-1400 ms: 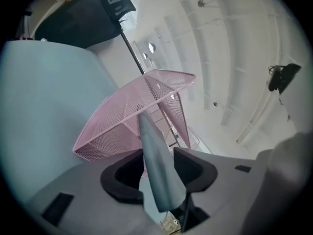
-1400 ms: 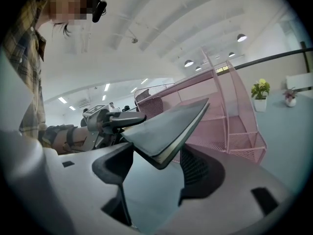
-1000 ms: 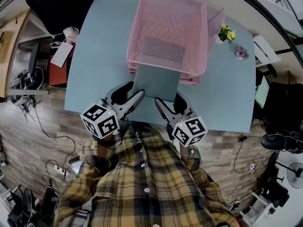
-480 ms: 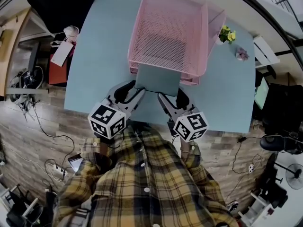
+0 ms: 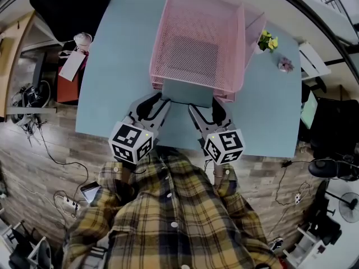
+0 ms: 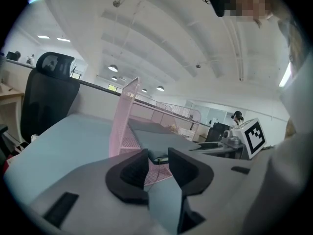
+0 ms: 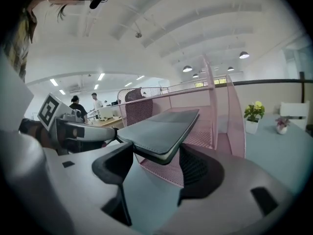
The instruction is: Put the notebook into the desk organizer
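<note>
Protruding from pink organizer [image 5: 161, 43], grey-blue notebook [image 5: 188, 94]

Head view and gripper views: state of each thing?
desk organizer: upright on the table.
notebook: level, far end under the desk organizer's top tray, near end out.
left gripper: fingers have just been closing, notebook corner between them, grip unclear.
right gripper: fingers clamped on the notebook's other near corner.

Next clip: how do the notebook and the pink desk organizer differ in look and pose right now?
The notebook is a solid grey-green slab; the desk organizer is open pink wire mesh. The notebook is clearly smaller than the organizer. The notebook lies partly in, its far end under the organizer's top tray, near end sticking out; the organizer stands wholly on the table. Both are rectangular.
</note>
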The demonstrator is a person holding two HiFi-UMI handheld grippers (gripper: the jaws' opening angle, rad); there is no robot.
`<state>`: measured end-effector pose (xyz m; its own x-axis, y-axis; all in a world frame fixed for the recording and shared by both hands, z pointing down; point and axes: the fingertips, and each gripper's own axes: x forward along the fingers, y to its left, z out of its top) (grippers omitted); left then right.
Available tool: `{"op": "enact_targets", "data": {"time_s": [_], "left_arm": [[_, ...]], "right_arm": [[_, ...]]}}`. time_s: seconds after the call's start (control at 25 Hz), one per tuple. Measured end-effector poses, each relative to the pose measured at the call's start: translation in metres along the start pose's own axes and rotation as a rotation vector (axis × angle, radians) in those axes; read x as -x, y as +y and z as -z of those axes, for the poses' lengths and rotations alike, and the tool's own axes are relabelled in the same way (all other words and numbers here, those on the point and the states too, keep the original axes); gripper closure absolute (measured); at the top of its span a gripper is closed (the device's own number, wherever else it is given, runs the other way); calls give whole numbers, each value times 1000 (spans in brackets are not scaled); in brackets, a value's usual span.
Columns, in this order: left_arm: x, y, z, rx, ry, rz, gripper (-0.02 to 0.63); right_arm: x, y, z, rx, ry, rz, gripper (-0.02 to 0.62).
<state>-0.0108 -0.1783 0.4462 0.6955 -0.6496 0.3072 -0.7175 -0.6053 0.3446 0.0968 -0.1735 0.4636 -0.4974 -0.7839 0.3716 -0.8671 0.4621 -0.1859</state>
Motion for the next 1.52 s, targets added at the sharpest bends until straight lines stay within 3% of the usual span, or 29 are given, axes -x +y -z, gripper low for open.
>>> {"op": "enact_targets", "data": {"time_s": [0.52, 1.52], "left_arm": [[-4, 1, -3, -16, -9, -25, 503], [-22, 25, -22, -44, -53, -110, 549]], "right_arm": [[-2, -2, -8, 153, 19, 59, 301], [-31, -15, -20, 219, 7, 143, 302]]}}
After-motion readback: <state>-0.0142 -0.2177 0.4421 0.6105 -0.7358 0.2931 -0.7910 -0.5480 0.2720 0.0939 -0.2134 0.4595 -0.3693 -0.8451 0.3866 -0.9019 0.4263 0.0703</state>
